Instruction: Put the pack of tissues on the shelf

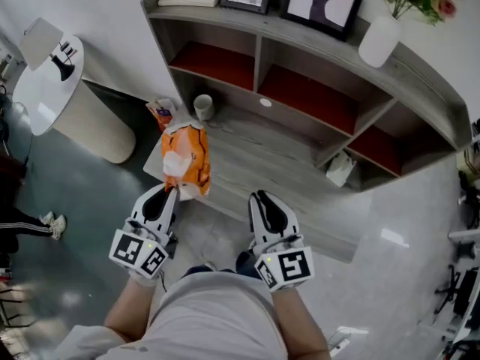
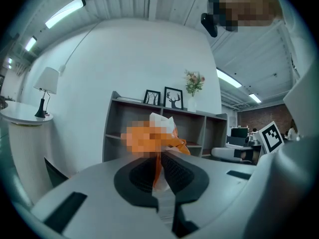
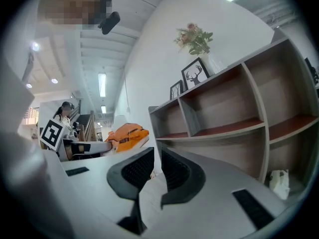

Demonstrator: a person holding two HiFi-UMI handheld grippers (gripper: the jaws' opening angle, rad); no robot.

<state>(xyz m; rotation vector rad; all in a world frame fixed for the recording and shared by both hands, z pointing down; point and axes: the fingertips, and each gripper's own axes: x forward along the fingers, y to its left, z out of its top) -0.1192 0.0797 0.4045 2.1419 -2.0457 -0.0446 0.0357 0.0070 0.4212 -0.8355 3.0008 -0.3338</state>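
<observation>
Near the left end of the shelf (image 1: 420, 81), your left gripper (image 1: 171, 193) clamps only the pack (image 1: 186, 160) edge, right gripper (image 1: 259, 198) closed and empty, so carry it in slowly.

My left gripper (image 1: 174, 193) is smooth matt grey plastic, its pads (image 2: 179, 171) black and finely ribbed. The pack of tissues (image 1: 185, 160) wears crinkled, glossy orange plastic film. The shelf (image 1: 255, 156) looks like matt grey wood grain, with red-brown boards inside, and the floor (image 1: 405, 276) is polished and shiny.
</observation>
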